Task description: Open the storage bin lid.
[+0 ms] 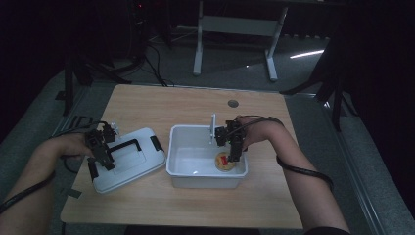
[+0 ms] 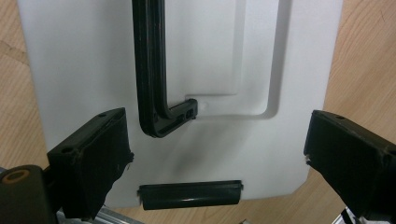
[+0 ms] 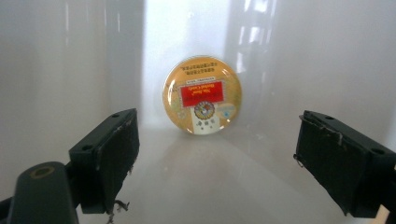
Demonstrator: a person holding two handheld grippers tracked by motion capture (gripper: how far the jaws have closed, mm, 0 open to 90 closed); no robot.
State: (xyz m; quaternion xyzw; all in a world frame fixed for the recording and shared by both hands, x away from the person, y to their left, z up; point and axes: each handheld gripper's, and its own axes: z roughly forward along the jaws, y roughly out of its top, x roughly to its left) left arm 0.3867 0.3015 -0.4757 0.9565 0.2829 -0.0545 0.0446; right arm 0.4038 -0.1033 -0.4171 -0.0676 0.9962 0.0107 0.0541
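A white plastic box (image 1: 182, 172) stands on the wooden table, and a round yellow tin with a red label (image 1: 224, 162) (image 3: 202, 95) lies on its floor near the right wall. My right gripper (image 1: 234, 155) (image 3: 215, 154) reaches down into the box, open, with the tin ahead of its jaws and apart from them. The box's white lid (image 1: 128, 159) (image 2: 215, 56) lies flat to the left, with a black handle (image 2: 152, 70) and black latches (image 2: 190, 194). My left gripper (image 1: 100, 159) (image 2: 217, 156) hovers open over the lid's near end.
The wooden table (image 1: 161, 105) has free room behind the box and lid. A small round grommet (image 1: 233, 103) sits near the far edge. A white desk frame (image 1: 235, 29) stands on the floor beyond the table. Cables trail from both grippers.
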